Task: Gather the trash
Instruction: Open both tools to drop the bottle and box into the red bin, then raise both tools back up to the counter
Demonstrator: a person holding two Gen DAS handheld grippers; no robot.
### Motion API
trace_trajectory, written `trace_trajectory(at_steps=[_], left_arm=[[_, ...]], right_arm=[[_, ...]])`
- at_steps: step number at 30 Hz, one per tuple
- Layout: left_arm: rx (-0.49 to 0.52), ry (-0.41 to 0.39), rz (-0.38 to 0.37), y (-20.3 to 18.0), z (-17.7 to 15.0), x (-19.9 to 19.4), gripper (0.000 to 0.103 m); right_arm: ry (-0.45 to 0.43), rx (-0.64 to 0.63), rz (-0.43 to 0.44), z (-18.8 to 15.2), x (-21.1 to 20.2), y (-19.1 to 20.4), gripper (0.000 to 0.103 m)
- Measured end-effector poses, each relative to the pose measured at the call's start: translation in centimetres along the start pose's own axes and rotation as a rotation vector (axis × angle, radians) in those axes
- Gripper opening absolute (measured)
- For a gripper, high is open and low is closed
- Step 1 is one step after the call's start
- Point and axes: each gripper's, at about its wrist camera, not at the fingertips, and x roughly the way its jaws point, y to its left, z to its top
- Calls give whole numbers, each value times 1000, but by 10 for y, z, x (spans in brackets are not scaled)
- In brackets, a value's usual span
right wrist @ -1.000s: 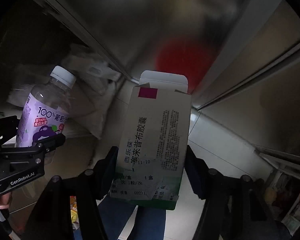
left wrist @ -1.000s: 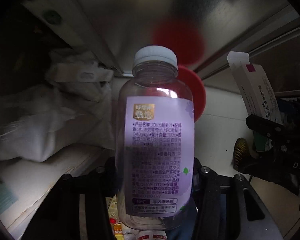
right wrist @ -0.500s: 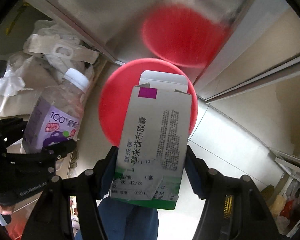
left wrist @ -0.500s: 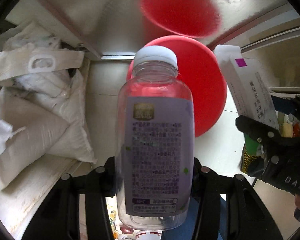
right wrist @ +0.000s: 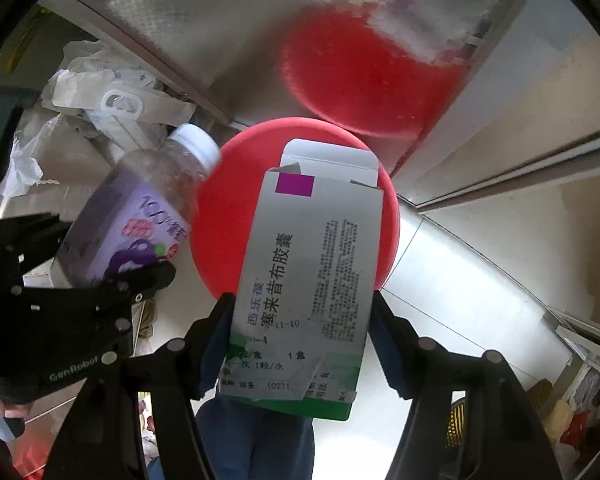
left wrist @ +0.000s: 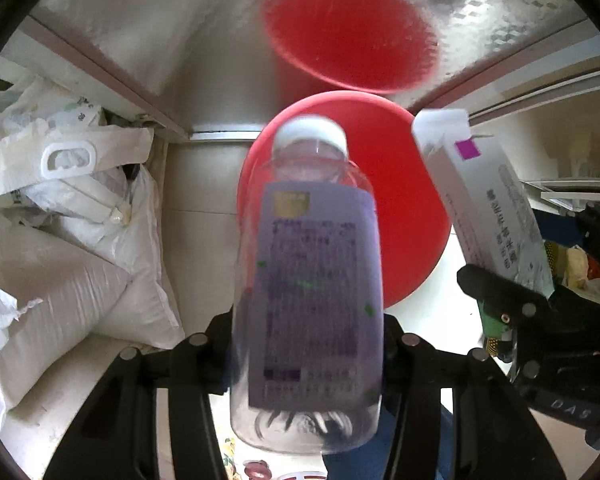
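Pale tiled floor [left wrist: 204, 184] carries everything below — round red bin lid [left wrist: 412, 216] against reflective metal panel [left wrist: 204, 92], white woven sacks [left wrist: 60, 280] piled at left, crumpled plastic bags [left wrist: 52, 148] on top.

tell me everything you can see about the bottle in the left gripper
The bottle is clear plastic with a white screw cap and a purple printed label wrapped round its body; it looks empty. It is gripped low on its body by the left gripper, pads pressing both sides, cap pointing away from the camera towards the red round lid below. From the right wrist view it leans beside the box, apart from it.
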Motion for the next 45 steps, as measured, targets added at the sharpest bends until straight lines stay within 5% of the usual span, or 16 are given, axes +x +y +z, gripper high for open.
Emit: trace_trajectory(at_steps=[9,20,36,45], left_arm=[[-17,-2,-15,-1,2,-1,63],[4,-43,-11,9,-14,-50,64],[-91,-234,-39,28,-79,-275,71],[-160,-410,-26,23,-113,-417,78]], right_arm=[[3,1,9,-1,1,-4,67],[-35,16,-31,-9,-43,0,70],[-193,16,-77,-28,-248,52,71],[-331,-30,-79,-36,-388,81,77]])
